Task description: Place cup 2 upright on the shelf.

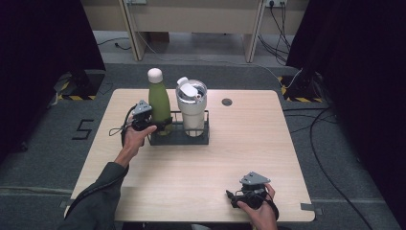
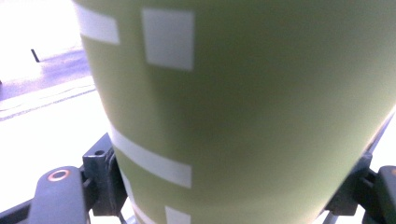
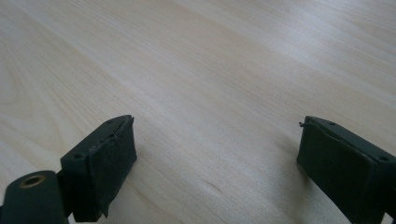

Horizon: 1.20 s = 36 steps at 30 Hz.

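Grasp stage on the green bottle [image 1: 159, 103], which stands upright in the left bay of the black wire rack [image 1: 178, 139] on the desk [image 1: 249, 143]. The left claw [image 1: 154, 123] reaches the bottle from the rack's left side, low on the body, above the rack's top rail. In the left gripper view the bottle [image 2: 243, 112] sits between the two jaws, both pressed against its wall, so the claw is closed on the bottle. Whether the base has left the rack floor cannot be told.

Judged step: bottle gripped and either being drawn out of the rack or being set into it. A straight vertical lift would suit removal, since the wire rail rings the base and any sideways pull would drag the rack along; the white tumbler [image 1: 192, 108] in the right bay stands just beside the bottle and could be knocked.

The right claw [image 1: 234, 197] rests well apart from the rack, near the desk's front edge, jaws spread wide over bare wood with nothing between them.

Materials and shapes: bottle smooth, matt olive, round, narrowing to a pale rounded cap, with white rectangular markings; likely rigid and somewhat slippery. Tumbler tapered, cream, with a flip lid. Rack of thin black wire. Desk of pale wood-grain laminate.
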Available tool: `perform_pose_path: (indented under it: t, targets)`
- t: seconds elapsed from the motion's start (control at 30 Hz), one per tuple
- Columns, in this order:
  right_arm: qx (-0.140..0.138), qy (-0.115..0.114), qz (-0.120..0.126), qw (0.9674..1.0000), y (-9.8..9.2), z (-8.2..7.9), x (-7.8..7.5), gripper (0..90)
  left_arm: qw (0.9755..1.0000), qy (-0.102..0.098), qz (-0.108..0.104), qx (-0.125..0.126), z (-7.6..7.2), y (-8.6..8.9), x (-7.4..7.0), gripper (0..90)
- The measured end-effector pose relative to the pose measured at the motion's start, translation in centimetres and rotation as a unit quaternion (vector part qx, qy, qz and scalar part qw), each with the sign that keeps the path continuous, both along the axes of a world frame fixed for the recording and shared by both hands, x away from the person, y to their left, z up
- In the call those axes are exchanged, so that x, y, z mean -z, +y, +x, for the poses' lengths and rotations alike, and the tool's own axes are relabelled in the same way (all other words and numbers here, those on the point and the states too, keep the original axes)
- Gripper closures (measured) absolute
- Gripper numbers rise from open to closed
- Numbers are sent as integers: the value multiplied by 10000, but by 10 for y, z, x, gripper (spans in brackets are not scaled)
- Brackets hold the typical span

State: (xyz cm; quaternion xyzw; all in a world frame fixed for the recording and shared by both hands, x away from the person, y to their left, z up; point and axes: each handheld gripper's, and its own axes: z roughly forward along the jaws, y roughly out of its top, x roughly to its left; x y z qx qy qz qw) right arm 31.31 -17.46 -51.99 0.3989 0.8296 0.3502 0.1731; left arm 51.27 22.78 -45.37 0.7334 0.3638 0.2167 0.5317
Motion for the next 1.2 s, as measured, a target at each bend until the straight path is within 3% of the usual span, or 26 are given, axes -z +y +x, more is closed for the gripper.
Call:
perform_pose_path:
  t: [0.5,0.77,1.2]
  targets:
    - [-16,0,-6,10000,1,0,0,117,10000,-45,16,61,-4,3,3,198]
    - [-19,5,0,10000,1,0,0,117,9997,-139,163,73,-5,-2,3,192]
    - [-32,-1,-1,10000,1,0,0,117,9999,-81,85,80,-5,2,1,146]
